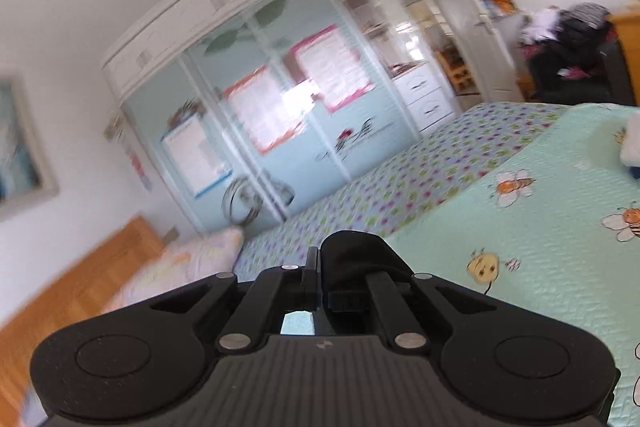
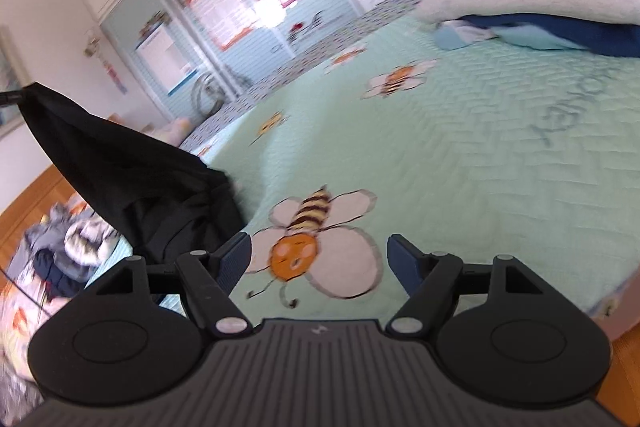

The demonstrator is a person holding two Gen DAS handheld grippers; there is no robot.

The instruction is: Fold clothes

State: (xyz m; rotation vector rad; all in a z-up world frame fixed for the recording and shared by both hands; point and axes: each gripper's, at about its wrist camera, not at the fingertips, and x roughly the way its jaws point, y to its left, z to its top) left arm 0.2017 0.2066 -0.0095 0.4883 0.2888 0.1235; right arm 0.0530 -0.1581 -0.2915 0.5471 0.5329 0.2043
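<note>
Over mint bedspread (image 2: 460,147): left gripper (image 1: 318,267) pinches black garment (image 2: 132,171); right gripper (image 2: 318,259) wide, empty

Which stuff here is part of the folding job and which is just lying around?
In play: black garment, clamped in left gripper; right gripper, open; bee bedspread.
Lying about: folded pile, pillow, wardrobe.

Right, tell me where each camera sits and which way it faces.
Left wrist: on the left gripper, facing across the bed to the wardrobe; its fingers, shut on black cloth, show.
Right wrist: on the right gripper, tilted down at the bee bedspread; its open fingers show.
Shared: wardrobe, bedspread, the black cloth hanging at left in the right view.
</note>
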